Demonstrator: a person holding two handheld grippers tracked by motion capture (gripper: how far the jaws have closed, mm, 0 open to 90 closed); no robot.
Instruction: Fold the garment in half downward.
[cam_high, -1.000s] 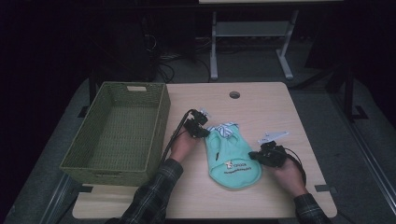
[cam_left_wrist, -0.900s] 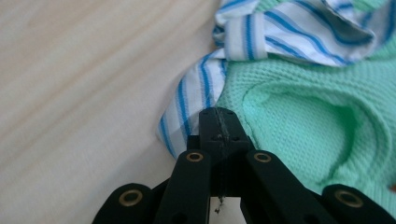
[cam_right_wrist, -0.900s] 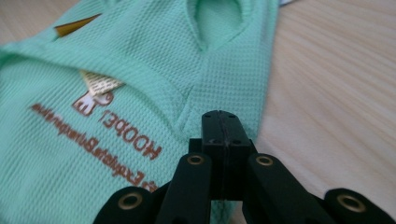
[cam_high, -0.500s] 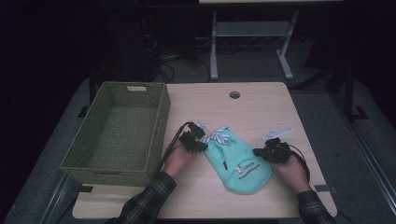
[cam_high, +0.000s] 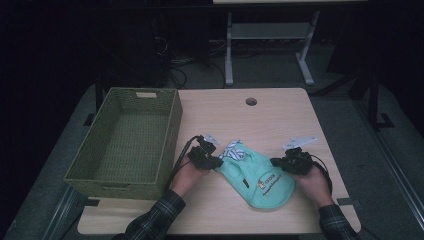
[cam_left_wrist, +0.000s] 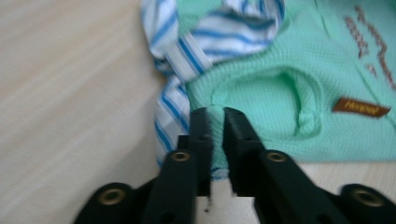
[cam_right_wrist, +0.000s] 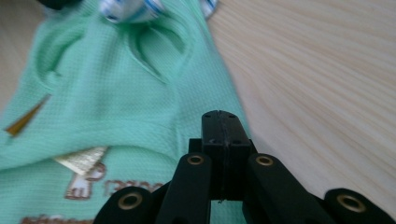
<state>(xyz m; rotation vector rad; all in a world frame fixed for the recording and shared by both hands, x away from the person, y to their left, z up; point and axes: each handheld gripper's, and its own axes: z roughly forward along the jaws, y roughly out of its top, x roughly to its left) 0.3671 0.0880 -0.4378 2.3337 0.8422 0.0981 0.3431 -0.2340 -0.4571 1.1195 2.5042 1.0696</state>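
Note:
A small mint-green garment with a blue-and-white striped collar lies flat on the wooden table. My left gripper sits at its left edge below the collar. In the left gripper view the jaws have just been opening and stand a little apart, with the green fabric edge lying in the gap. My right gripper is at the garment's right edge. In the right gripper view its jaws are closed together on the edge of the green cloth.
A woven green basket stands at the table's left side, close to my left hand. A round cable hole sits near the far edge. Beyond the table are a metal stand and cables on the dark floor.
My left gripper has moved toward the person, dragging the collar end, and the garment has turned so its hem lies further right. The right gripper has stayed put.

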